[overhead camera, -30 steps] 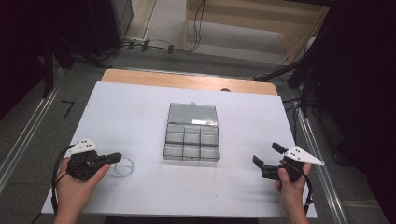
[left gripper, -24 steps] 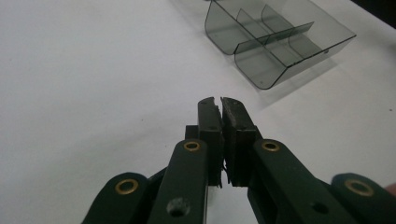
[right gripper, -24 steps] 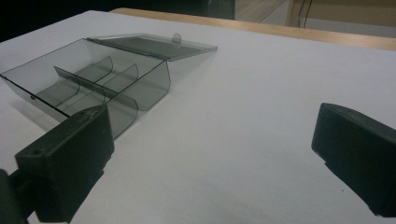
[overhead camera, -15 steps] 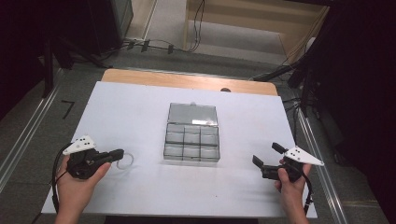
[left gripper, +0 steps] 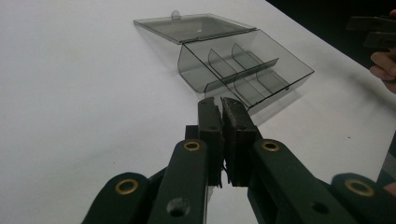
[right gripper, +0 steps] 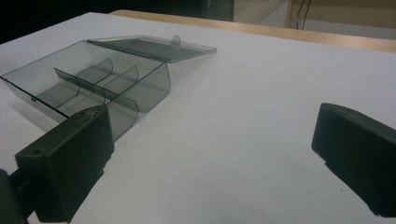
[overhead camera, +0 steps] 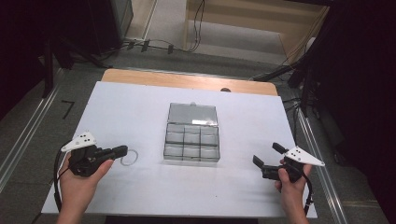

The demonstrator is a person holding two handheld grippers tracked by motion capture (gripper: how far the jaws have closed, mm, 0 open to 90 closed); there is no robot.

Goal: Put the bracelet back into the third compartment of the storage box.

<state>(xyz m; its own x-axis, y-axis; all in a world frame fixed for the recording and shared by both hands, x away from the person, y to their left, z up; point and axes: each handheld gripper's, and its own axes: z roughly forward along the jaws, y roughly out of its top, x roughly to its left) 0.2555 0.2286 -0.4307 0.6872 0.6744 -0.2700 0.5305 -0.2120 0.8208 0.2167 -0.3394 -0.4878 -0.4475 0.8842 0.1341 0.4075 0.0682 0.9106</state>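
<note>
- The left tongs lie low over the white tabletop, held in the person's left hand, with their tips pointing toward the box.
- In the left gripper view the left tongs are clenched: the two black jaws stand pressed nearly together, and something thin and pale shows at their lower edge, too hidden to tell what it is.
- A thin clear ring sits at the tips of the left tongs in the high view; whether the jaws pinch its rim cannot be told from there.
- The clear compartment box rests on the tabletop between the two tongs, ahead of the left tips and well apart from them, with its lid swung open and lying flat on the far side.
- Its dividers mark off small cells that look empty.
- The right tongs are released, their jaws standing wide apart with bare tabletop between them, held in the right hand.
- From the right tongs the box lies ahead and off to the left jaw's side, not touching it.
</note>
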